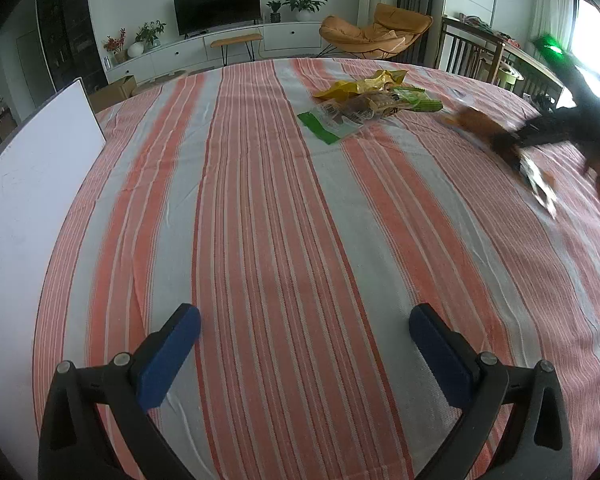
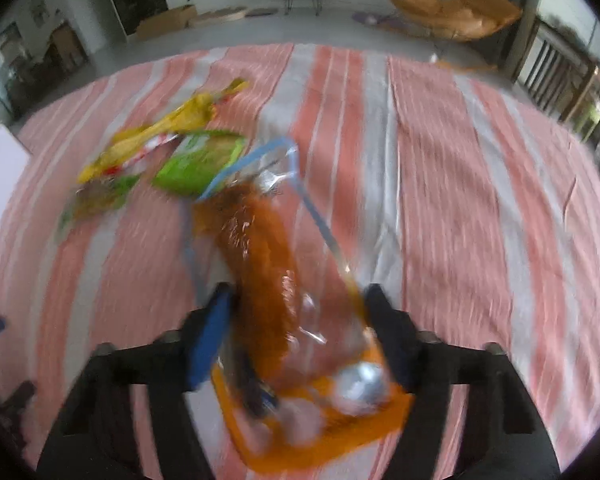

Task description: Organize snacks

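Striped orange-and-grey cloth (image 1: 260, 200) covers the table, with a living room behind: television, plants, an orange lounge chair. Your right gripper (image 2: 296, 316) is clamped on a clear packet of orange-brown snack (image 2: 268, 256), lifted off the cloth and blurred, probably being carried toward the others. A loose pile of snack packets (image 1: 364, 104), yellow and green, lies on the far side of the table. Your left gripper (image 1: 304, 344) hangs with jaws wide apart and nothing between them, near a white board (image 1: 32, 168), likely ready to help.
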A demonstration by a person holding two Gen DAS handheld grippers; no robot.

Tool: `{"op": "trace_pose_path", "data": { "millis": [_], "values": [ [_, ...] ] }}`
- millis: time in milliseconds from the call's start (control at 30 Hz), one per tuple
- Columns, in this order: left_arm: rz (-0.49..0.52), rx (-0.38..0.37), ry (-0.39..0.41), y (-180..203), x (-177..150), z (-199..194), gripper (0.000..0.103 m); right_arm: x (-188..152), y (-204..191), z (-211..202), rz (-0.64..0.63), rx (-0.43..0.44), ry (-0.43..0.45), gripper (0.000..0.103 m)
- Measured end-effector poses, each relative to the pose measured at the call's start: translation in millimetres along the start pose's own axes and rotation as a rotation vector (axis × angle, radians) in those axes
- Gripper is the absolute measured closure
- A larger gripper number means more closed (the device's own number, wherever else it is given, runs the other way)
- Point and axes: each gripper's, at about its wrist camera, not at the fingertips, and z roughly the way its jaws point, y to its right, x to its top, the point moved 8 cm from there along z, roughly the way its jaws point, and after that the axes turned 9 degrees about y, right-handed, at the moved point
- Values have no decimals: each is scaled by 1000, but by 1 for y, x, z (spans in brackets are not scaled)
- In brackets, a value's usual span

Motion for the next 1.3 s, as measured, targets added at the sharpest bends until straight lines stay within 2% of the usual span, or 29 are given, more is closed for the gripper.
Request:
{"op": "trace_pose_path", "data": {
  "millis": [133, 167, 200, 233, 300, 467, 600, 633, 700, 733, 833, 900, 1000, 1067, 1133, 1200, 1267, 1300],
  "values": [
    [0, 0, 0, 0, 0, 0, 0, -53, -8, -38, 80, 2, -53, 45],
    [0, 0, 0, 0, 0, 0, 0, -71, -13, -50, 97, 10, -53, 44],
    [0, 0, 0, 0, 0, 0, 0, -84, -17, -60, 111, 16, -45, 37],
    [0, 0, 0, 0, 0, 0, 0, -99, -22, -69, 120, 23, -29, 35],
    [0, -1, -1, 0, 0, 0, 0, -121, -31, -86, 108, 48, 38, 17],
    [0, 1, -1, 0, 0, 0, 0, -160, -43, -104, -13, -51, 208, 15],
    [-74, 67, -30, -1, 7, 8, 0, -162, -39, -104, -32, -74, 229, 13],
    [-71, 62, -85, -1, 9, 11, 0, -162, -37, -104, -20, -69, 228, 11],
    [-43, -9, -146, 6, 22, 21, 3, -159, -42, -103, -17, -73, 226, 11],
    [-19, -59, -145, 11, 35, 25, 4, -157, -41, -106, -20, -77, 225, 11],
    [106, -105, -54, 26, 94, 33, 5, -155, -42, -105, -20, -78, 225, 10],
    [179, -153, -56, 40, 119, 47, 5, -156, -41, -105, -21, -79, 225, 10],
    [277, -151, -69, 53, 141, 81, 5, -156, -41, -105, -20, -79, 225, 10],
    [295, -143, -73, 57, 148, 104, 5, -156, -41, -105, -20, -78, 225, 10],
    [261, -161, -82, 57, 149, 122, 10, -156, -41, -105, -20, -78, 225, 10],
    [207, -218, -93, 60, 150, 128, 44, -156, -41, -105, -20, -78, 225, 10],
    [181, -210, -82, 61, 147, 124, 61, -156, -41, -105, -19, -78, 225, 10],
    [177, -195, -74, 62, 140, 116, 61, -156, -41, -105, -19, -78, 225, 10]
  ]
}}
